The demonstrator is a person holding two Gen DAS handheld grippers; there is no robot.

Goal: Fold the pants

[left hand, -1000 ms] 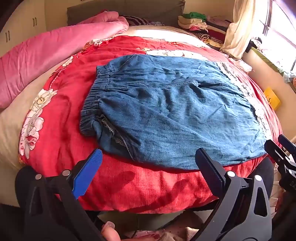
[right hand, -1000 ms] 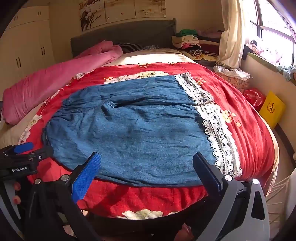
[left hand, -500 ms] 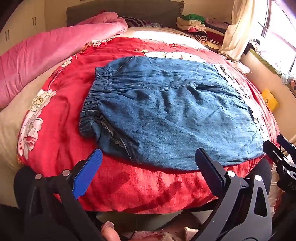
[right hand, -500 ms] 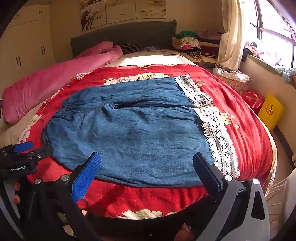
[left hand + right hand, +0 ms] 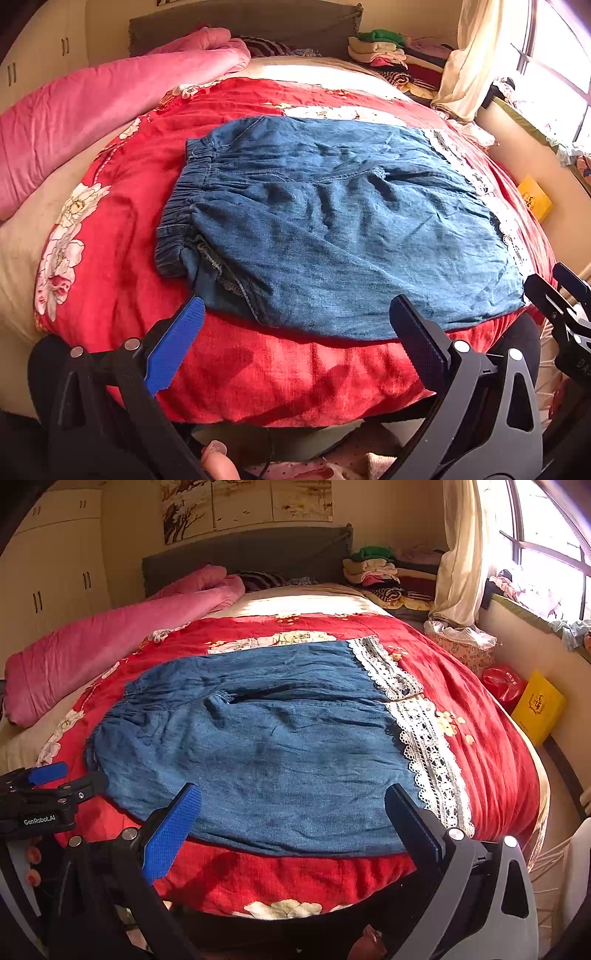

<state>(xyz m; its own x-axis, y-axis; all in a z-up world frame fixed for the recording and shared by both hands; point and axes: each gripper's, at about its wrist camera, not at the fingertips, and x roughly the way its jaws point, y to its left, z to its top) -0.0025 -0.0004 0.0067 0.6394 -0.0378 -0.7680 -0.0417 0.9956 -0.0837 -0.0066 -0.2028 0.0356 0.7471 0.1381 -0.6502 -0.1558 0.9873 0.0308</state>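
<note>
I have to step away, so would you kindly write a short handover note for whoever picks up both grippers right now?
Left gripper: open, holding nothing, near the waistband end at the bed's near edge.
Right gripper: open, holding nothing, toward the lace-hem end.
Denim pants: spread across the red floral quilt, elastic waistband to the left, lace hems to the right, both legs side by side.
Done: pants laid out, a few wrinkles left.
Left: no fold visible yet; probably grip the near edge and fold one leg over the other, then fold again.

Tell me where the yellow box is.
The yellow box stands on the floor right of the bed in the right wrist view, against the wall under the window, beside a red bag.
</note>
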